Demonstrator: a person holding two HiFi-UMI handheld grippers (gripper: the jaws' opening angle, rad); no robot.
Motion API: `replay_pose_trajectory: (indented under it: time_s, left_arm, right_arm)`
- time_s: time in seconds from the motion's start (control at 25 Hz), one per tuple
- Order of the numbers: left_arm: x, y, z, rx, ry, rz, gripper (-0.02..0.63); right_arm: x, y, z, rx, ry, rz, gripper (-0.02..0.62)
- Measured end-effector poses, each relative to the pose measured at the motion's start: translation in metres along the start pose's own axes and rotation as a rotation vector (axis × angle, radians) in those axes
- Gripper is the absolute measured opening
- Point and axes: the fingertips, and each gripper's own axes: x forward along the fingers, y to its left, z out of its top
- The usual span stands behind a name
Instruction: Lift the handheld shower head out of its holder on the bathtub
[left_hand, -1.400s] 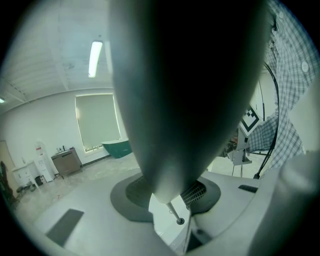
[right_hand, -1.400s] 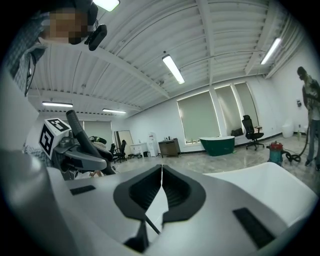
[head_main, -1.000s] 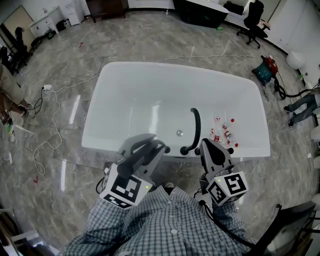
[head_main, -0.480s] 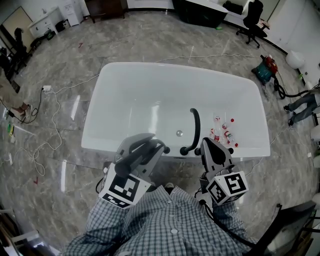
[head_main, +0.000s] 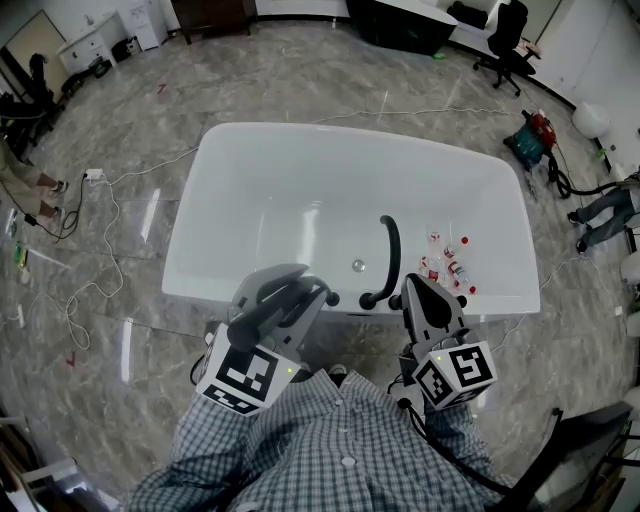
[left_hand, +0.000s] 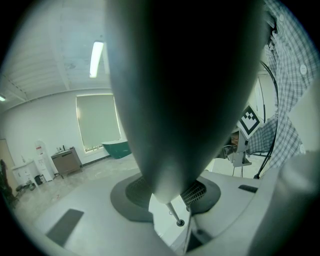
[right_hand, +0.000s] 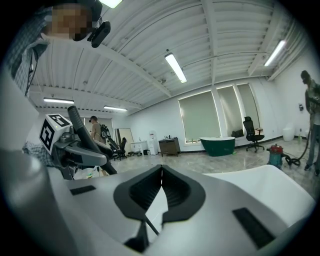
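We look down on a grey veined marble floor (head_main: 130, 160) in a large open room, with a white cable (head_main: 116, 232) trailing across it and a black office chair (head_main: 505, 35) at the far side. In the middle stands a white freestanding bathtub (head_main: 330, 132). A round metal drain (head_main: 358, 266) and a scatter of small red-and-white items (head_main: 448, 262) lie on its bottom. The right gripper view adds a ribbed white ceiling (right_hand: 150, 50) with strip lights and a dark green tub (right_hand: 217, 146) below blinded windows.

The black, curved handheld shower head (head_main: 389, 250) rises from the bathtub's near rim, between the two grippers and just beyond their tips. The left gripper (head_main: 322, 286) sits to its left, close to a small black knob (head_main: 333, 298) on the rim. Its pads (left_hand: 131, 192) stand partly apart, white showing between them. A broad, blurred dark tapering shape (left_hand: 185, 90) hangs in front of them, and we cannot tell what it is. The right gripper (head_main: 413, 287) sits to the shower head's right, its pads (right_hand: 177, 187) pressed together at the tip with nothing between them.
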Motion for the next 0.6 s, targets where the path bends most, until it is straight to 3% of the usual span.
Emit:
replay_pose_trajectory:
  time_s: [0.6]
  left_arm:
    - [-0.002,-0.0006,0.0013,0.006,0.004,0.0,0.133]
  right_arm:
    - [-0.0011,0.0023,0.0015,0.0,-0.003,0.009,0.017]
